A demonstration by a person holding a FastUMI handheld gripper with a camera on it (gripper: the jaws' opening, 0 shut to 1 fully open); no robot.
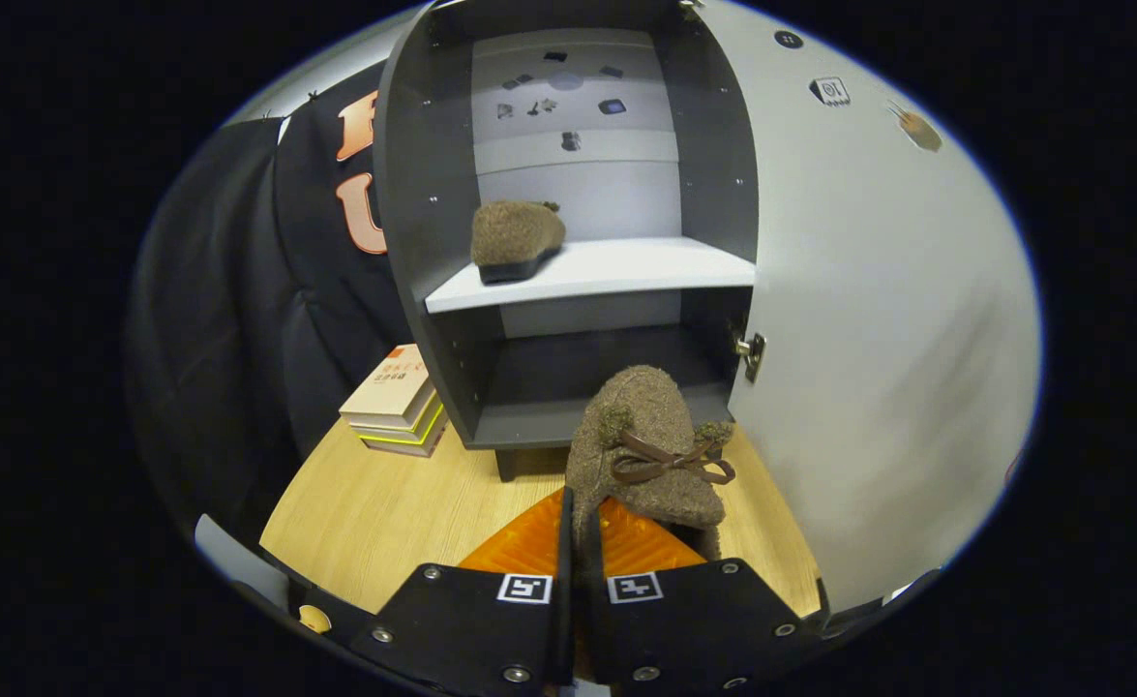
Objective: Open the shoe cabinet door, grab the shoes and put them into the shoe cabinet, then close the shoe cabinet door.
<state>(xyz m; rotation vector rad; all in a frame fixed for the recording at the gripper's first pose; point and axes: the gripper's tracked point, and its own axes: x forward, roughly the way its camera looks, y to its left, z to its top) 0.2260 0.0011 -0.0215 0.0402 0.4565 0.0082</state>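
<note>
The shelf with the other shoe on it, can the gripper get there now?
Probably yes. The cabinet door stands wide open, and the white shelf is bare beside the first shoe. The gripper is shut on the second shoe.

Tool (583, 528): two flat plates; silver screws at corners; square coded marker on each.

Wooden table (374, 513) carries the cabinet (423, 242) and, just beside it, a book stack (396, 402). White shelf (616, 271) inside bears one shoe (515, 240).

Even, sharp lighting (strong fisheye edge warping)
</note>
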